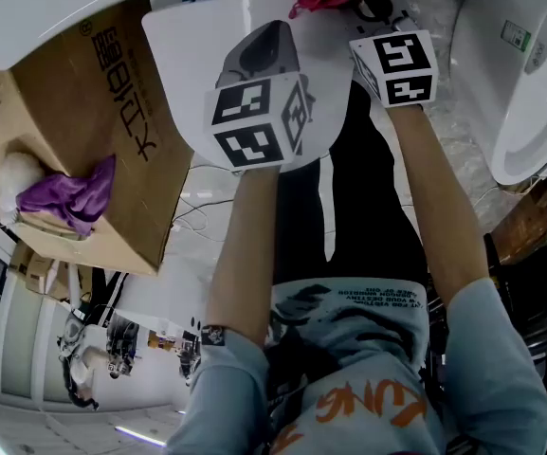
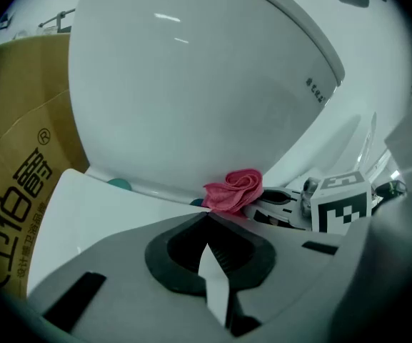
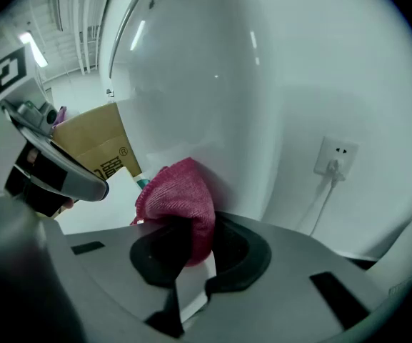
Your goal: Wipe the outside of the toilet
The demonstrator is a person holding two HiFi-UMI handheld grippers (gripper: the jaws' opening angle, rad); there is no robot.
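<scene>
Cloth point(image 3: 178, 195), pink and bunched, is clamped in the jaws of the right gripper point(image 3: 191, 240) and looks pressed against the toilet point(image 1: 207, 45) at the back, where the raised lid point(image 2: 191, 84) meets the body. In the head view this is at top centre of the frame; in the left gripper view the cloth sits centre, just above the jaws. Left gripper point(image 2: 207, 221) has its jaws drawn together on nothing and hangs low over the white top surface, just left of the right gripper, doing no work. Box point(image 1: 93, 131) of cardboard stands close against the toilet at left of the head view, with a purple rag point(image 1: 64, 192) lying on it. Second toilet point(image 1: 529, 93) is at right, apart from the first. Wall socket point(image 3: 336, 156) shows at right in the right gripper view. Progress, judged: wiping is under way at the hinge area. The porcelain is glossy all over with no streaks or damp marks, so what has been covered cannot be told. The bowl's lower outer sides are out of sight and likely remain.
</scene>
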